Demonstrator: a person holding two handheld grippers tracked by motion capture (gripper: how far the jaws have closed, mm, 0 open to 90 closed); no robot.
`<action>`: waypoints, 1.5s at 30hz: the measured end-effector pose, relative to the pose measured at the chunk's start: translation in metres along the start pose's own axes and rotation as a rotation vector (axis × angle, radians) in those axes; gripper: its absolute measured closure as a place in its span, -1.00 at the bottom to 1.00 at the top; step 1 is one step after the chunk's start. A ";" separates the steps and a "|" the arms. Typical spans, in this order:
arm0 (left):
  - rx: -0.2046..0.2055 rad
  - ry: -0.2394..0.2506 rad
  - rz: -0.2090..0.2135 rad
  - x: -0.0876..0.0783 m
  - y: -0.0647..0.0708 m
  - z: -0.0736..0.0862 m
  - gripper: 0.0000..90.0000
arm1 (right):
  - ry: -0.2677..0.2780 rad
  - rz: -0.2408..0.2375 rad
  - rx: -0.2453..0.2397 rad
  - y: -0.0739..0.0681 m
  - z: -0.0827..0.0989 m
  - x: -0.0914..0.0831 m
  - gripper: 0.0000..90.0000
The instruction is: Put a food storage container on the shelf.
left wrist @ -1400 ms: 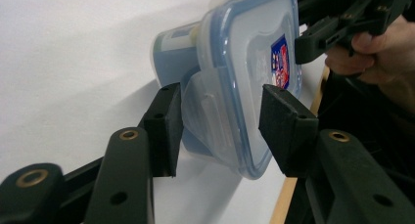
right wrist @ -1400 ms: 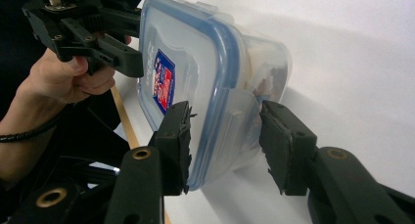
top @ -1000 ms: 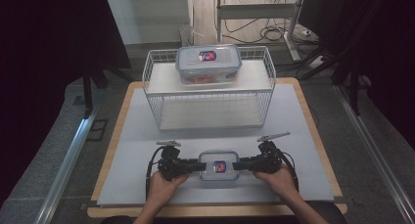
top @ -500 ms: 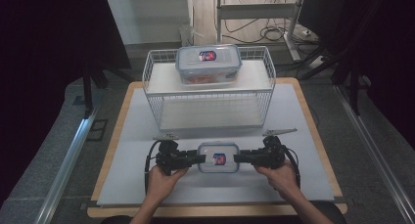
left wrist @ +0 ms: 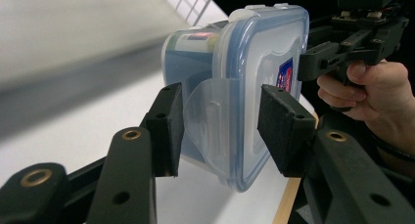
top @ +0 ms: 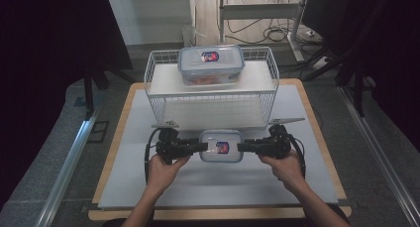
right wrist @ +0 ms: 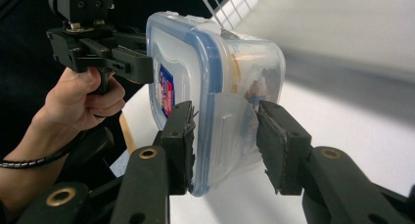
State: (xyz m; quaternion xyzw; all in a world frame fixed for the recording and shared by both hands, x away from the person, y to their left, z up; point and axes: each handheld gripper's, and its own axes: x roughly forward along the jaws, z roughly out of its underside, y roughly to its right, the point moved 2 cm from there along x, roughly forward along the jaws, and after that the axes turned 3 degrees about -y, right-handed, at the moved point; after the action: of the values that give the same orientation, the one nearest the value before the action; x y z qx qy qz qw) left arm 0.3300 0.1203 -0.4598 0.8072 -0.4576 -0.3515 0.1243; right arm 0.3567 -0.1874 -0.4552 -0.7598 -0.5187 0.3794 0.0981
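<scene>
Lidded container [top: 221, 146] clamped between both tools' jaws.

Held container [top: 221, 145]: clear glossy plastic, smooth, blue-rimmed lid, shiny label. Gripper jaws: matt black plastic, brass-looking rivets; pads [left wrist: 171, 128] dull, rubbery, slightly rough. Second container [top: 211, 64] at far edge: same clear plastic. Rack [top: 212, 95]: white coated wire, smooth. Table [top: 148, 177]: matt white top, pale wood edge [top: 113, 152].
</scene>
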 end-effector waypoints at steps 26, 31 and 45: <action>0.065 0.147 -0.052 -0.056 0.013 -0.135 0.19 | 0.136 0.012 -0.087 -0.029 -0.145 -0.029 0.28; 0.056 0.158 -0.051 -0.058 0.010 -0.154 0.19 | 0.167 0.036 -0.099 -0.030 -0.166 -0.031 0.27; 0.005 0.198 -0.066 -0.069 0.000 -0.210 0.18 | 0.216 0.013 -0.058 -0.022 -0.220 -0.034 0.27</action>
State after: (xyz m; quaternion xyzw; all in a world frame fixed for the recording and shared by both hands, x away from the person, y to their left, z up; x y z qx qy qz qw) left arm 0.4498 0.1515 -0.2774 0.8528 -0.4172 -0.2729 0.1554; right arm 0.4845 -0.1528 -0.2743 -0.8021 -0.5110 0.2808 0.1289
